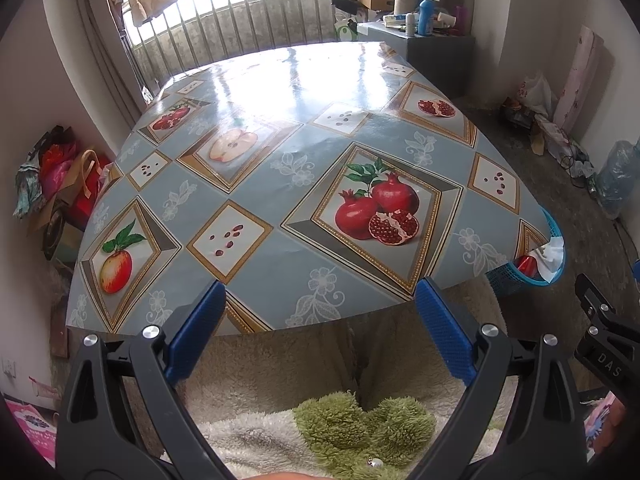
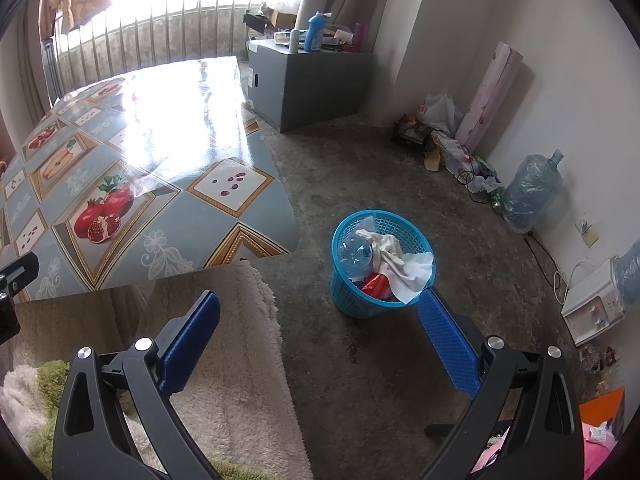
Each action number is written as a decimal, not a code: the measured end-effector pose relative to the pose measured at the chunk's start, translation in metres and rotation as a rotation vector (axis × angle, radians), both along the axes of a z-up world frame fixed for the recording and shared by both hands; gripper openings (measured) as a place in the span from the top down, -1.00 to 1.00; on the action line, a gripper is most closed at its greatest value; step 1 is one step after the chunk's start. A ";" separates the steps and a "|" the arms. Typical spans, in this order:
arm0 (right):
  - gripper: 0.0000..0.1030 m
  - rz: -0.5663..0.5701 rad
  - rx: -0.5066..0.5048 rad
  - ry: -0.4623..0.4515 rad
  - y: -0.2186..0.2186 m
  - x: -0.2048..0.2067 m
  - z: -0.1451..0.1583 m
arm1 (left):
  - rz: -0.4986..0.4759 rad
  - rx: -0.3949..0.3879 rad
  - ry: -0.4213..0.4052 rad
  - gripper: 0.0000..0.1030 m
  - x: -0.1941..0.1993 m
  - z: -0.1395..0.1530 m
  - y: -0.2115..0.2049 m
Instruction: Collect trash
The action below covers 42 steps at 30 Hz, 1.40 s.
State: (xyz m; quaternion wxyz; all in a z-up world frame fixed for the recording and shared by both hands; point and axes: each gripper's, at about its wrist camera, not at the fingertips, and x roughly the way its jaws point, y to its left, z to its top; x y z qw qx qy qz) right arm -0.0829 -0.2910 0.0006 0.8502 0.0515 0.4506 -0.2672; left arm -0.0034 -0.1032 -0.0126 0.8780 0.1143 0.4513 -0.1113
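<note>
Left gripper (image 1: pixel 320 312): jaws spread wide, holding nothing, poised over the near edge of the counter (image 1: pixel 280 184). Directly below it lies a cream fleece garment (image 1: pixel 256 436) with a green fuzzy patch (image 1: pixel 360 428).

Right gripper (image 2: pixel 320 320): jaws likewise spread wide and empty, held over the concrete floor (image 2: pixel 400 168) beside the counter's corner. Its right blue pad (image 2: pixel 448 344) appears just in front of the basket in this view; contact cannot be judged.

Basket (image 2: pixel 352 300): blue plastic mesh, upright on the floor, just off the counter's near right corner. It holds the trash: a crumpled clear bottle (image 2: pixel 354 254), white tissue (image 2: pixel 412 272) draped over the rim, and a red item (image 2: pixel 374 284) beneath. In the left view only the basket's edge shows past the counter.

Counter surface: glossy fruit-print oilcloth with strong window glare at its far end.

Beyond: a grey cabinet (image 2: pixel 312 80) carrying a blue bottle (image 2: pixel 315 32) and clutter; a large water jug (image 2: pixel 528 192) and bags along the right wall; a barred window (image 1: pixel 248 12) at the rear.
</note>
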 end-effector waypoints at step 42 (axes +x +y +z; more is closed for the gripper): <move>-0.88 -0.001 -0.002 -0.003 0.002 0.003 0.006 | 0.009 0.001 0.001 -0.77 0.002 -0.003 0.004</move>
